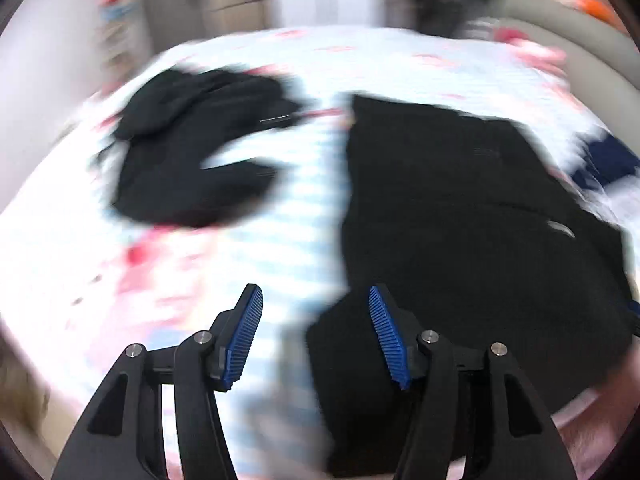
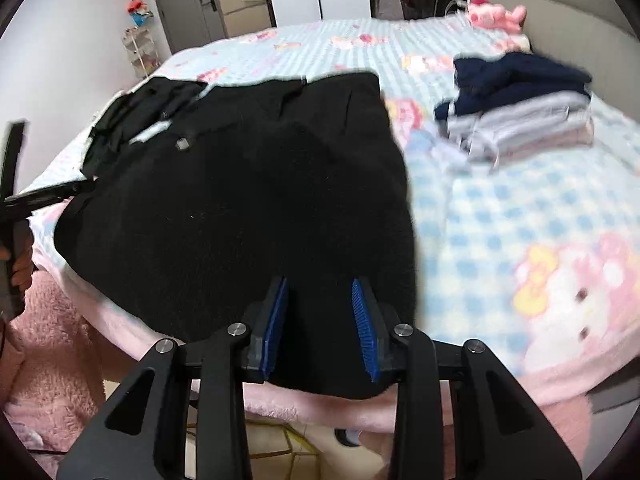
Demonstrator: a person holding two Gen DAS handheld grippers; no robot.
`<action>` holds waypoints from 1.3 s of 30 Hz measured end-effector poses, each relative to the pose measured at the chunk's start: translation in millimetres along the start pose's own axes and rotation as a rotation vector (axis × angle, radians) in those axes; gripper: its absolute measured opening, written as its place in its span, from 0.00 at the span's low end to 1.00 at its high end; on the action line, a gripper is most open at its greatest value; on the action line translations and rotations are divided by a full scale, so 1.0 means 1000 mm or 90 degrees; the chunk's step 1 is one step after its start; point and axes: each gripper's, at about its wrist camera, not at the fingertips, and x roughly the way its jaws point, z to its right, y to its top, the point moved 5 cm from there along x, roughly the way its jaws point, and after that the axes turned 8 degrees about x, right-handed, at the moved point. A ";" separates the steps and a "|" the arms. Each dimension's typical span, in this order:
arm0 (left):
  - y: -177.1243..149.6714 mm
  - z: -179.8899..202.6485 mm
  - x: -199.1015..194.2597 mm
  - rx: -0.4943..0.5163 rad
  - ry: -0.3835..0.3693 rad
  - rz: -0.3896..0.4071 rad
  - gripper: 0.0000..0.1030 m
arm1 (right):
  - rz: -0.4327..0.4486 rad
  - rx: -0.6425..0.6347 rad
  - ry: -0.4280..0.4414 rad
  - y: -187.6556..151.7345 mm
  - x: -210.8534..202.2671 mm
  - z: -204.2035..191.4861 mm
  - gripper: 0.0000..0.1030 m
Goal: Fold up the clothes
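We are working at the near edge of the bed (image 2: 500, 216), with the big black garment (image 2: 248, 216) spread flat there as our landmark. Our right claw (image 2: 320, 308) is hovering over the garment's near hem with its blue pads apart; black cloth is showing in the gap, but we cannot tell whether the pads are pinching it. Our left claw (image 1: 316, 312) is standing open just off the garment's left edge, nothing between its pads, only checked bedding below.

Risks, as we judge them: the hem is hanging close to the bed's edge, so a careless tug could be dragging the whole piece off toward the floor. The left view is heavily smeared, so we could be closing on the bedding instead of the cloth. A one-layer pinch at the hem would leave the fold lopsided.

The right view is showing a stack of folded clothes (image 2: 520, 120), navy over grey, well to the garment's right, and a pink plush toy (image 2: 496, 16) far beyond it; the left view is catching only a navy sliver. The left view alone is showing fully a second black garment (image 1: 192, 152), crumpled, to the left of the landmark.
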 end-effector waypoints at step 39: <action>-0.006 0.076 0.028 0.055 -0.233 0.025 0.39 | -0.032 0.041 -0.032 -0.008 0.045 0.005 0.46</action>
